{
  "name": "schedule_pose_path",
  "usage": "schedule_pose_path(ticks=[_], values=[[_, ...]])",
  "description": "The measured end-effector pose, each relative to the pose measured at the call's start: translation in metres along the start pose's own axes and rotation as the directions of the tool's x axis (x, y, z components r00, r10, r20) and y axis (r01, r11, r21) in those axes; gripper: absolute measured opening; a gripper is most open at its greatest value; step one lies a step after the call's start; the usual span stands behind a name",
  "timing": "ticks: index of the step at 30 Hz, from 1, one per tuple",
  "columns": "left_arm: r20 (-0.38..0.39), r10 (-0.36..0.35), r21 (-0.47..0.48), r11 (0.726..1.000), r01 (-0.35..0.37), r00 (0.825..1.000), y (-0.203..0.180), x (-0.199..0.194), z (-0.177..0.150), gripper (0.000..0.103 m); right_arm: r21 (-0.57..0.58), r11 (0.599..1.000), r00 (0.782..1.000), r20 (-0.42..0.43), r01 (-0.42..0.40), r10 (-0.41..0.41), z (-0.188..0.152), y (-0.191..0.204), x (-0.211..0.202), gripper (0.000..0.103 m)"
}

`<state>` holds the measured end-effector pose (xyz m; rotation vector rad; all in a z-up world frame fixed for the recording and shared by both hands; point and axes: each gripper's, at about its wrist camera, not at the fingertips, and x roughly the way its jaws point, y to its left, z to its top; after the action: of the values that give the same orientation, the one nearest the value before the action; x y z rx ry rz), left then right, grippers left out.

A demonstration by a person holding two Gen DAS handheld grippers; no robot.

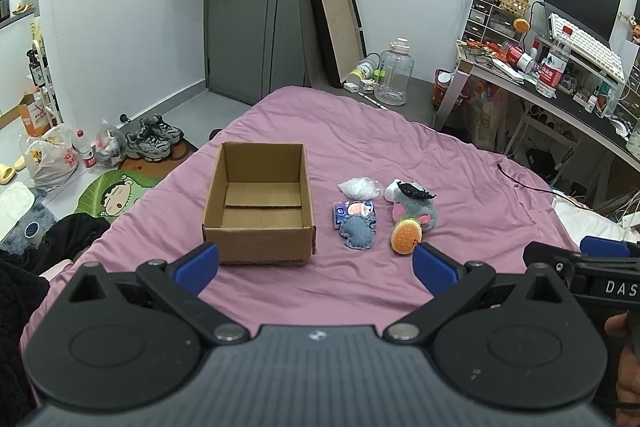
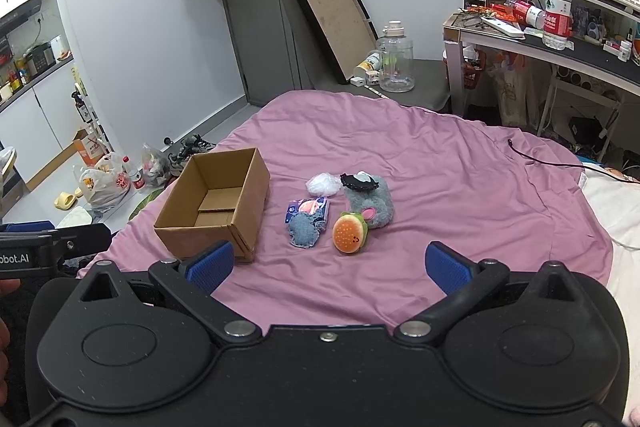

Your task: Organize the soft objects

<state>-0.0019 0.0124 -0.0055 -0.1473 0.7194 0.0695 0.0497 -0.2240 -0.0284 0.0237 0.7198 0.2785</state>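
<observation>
On purple bedspread [image 1: 460, 187]: cardboard box [image 1: 259, 203] empty, nothing sorted yet; burger plush [image 1: 406, 237], grey plush [image 1: 416, 209], denim pouch [image 1: 359, 231], tissue pack [image 1: 354, 211], white bag [image 1: 359, 188] clustered just right of box; left gripper [image 1: 316, 269] and right gripper [image 2: 330, 265] both spread wide, holding nothing, hovering short of items.

1. The tissue packet [image 1: 354, 211] lies half under the denim pad [image 1: 359, 233]; its print is too small to read.
2. A black hair clip [image 2: 359, 182] covers the top of the grey plush [image 2: 370, 205], so its head stays hidden.
3. The cardboard box [image 1: 259, 202] hides its own near inner wall in the left wrist view.
4. The right tool [image 1: 600, 259] is cut off by the frame's edge; only part of its lettering shows.
5. Labels on the tabletop [image 2: 592, 55] bottles are unreadable.
</observation>
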Motion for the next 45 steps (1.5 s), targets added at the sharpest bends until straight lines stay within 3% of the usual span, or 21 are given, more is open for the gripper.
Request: schedule_pose_path(ticks=[16,29,45], values=[[-0.006,0.008,0.011,1.0,-0.008,1.0,0.0,0.009,0.008,0.102,0.007,1.0,1.0,-0.006,-0.013,0.013,0.004,-0.001,0.009,0.103],[-0.041,-0.027,0.009,1.0,0.028,0.999,-0.006,0.054,0.014,0.102,0.051,0.998,0.999,-0.033,-0.02,0.022,0.007,-0.017,0.041,0.103],[-0.068,-0.006,0.021,1.0,0.007,0.998,-0.022,0.106,0.036,0.102,0.112,0.993,0.997,-0.071,-0.024,0.032,0.023,-0.042,0.087,0.103]])
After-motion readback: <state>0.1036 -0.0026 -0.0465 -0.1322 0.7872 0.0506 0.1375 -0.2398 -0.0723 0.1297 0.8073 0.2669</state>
